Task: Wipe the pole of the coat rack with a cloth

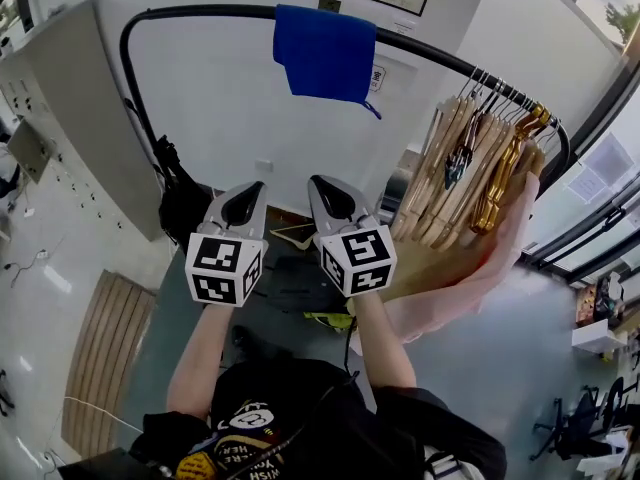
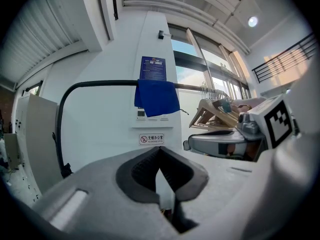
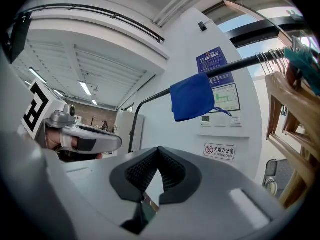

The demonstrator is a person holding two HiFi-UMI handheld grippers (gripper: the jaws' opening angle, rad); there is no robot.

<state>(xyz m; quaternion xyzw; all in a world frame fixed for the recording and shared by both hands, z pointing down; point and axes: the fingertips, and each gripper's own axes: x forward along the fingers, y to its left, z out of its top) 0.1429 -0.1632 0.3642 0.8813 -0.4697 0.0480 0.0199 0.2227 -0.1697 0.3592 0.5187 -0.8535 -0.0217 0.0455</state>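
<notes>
Across the top of the rack, the black pole arcs over to a bunch of wooden hangers, with the blue cloth draped over it mid-span. Well below, left gripper and right gripper each have jaws closed tip to tip on nothing. Scene fits cloth awaiting pickup or hung back after wiping; judgement: any pass goes best with cloth folded round the pole, stopping short of the hangers.

cloth on pole | hangers right of cloth | left gripper, right gripper below cloth
</notes>
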